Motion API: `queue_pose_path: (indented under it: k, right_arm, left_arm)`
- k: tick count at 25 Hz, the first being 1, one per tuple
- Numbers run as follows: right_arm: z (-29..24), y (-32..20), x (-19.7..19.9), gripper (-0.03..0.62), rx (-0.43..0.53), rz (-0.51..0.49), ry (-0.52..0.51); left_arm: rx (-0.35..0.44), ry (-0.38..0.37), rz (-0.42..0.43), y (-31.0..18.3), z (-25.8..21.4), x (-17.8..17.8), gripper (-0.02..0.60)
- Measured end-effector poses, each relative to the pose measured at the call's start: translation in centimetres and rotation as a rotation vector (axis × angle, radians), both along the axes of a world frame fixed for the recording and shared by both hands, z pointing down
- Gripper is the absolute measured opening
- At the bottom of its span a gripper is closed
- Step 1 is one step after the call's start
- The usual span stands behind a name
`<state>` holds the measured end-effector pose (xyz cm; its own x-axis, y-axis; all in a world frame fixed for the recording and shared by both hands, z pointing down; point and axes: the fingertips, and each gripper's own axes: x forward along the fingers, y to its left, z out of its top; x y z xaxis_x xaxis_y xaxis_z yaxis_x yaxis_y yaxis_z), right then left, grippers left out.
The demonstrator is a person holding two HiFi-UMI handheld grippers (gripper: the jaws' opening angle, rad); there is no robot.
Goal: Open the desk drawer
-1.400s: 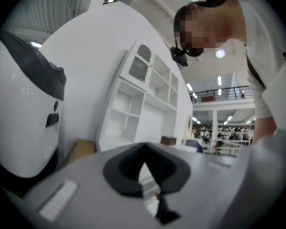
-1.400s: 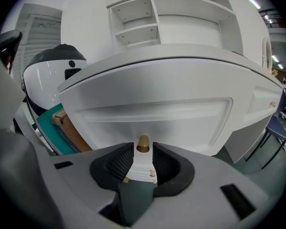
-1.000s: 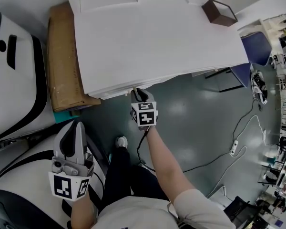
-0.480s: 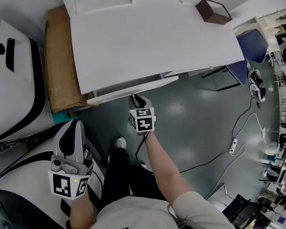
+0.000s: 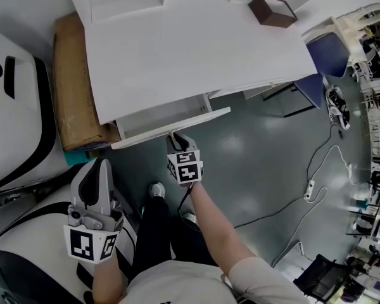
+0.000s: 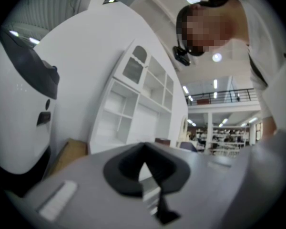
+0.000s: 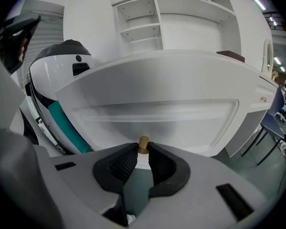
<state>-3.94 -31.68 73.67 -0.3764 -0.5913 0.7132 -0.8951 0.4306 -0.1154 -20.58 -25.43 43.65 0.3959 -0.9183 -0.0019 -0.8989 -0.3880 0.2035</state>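
Pinching the small brass knob (image 7: 143, 144) between its pads, the right claw (image 5: 173, 135) sits at the drawer (image 5: 168, 116) front, near the centre of the head view. The drawer stands partly pulled out from under the white desk (image 5: 196, 49). The left claw (image 5: 101, 168), at 8 o'clock, is pressed together on nothing, well apart from the drawer. A brown box (image 5: 272, 10) rests on the desk at 1 o'clock.
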Motion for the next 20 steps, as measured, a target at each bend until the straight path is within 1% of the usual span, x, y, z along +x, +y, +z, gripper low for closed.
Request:
queue_pose_path:
  k: [9,20]
  right_arm:
    - [0.0,2.7,0.8,0.072,-0.008,-0.018,-0.010]
    - [0.2,7.3,2.3,0.072,-0.034,-0.037,-0.014]
  left_arm:
    - [0.013,0.001,0.002,1.2,-0.7,1.7,0.005]
    - [0.022,-0.004,-0.001,3.8,-1.4,3.7,0.005]
